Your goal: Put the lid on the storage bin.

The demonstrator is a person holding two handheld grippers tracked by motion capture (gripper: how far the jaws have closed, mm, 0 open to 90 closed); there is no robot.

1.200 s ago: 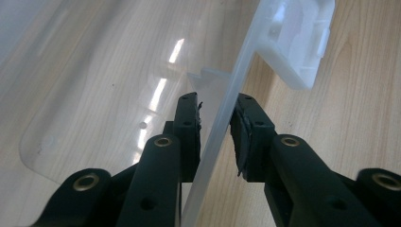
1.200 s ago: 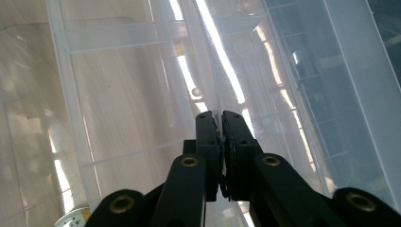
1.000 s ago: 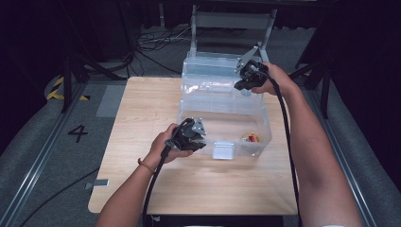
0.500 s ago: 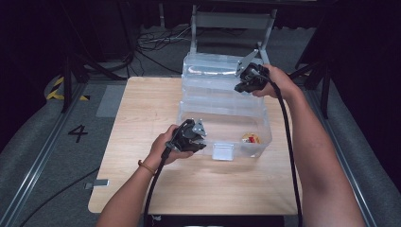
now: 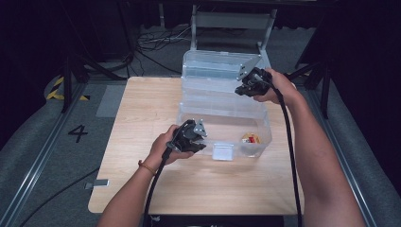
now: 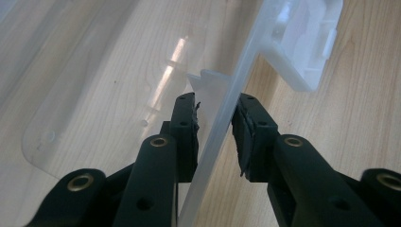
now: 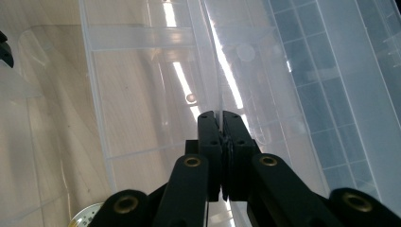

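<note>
A clear rectangular plastic storage box point(image 5: 222, 113) sits on the far right part of the light wooden table point(image 5: 142, 113), its clear hinged lid point(image 5: 215, 64) swung open and standing up at the far side. Inside the box, near its front right corner, lies a small round object with red and yellow markings point(image 5: 249, 139). A white latch point(image 5: 222, 152) hangs on the front wall. The left gripper point(image 6: 215, 116) straddles the box's front rim, its 2 jaws parted on either side of the thin wall, with a gap showing. The right gripper point(image 7: 221, 130) has its 2 jaws pressed together on the edge of the lid, at the lid's right end.
</note>
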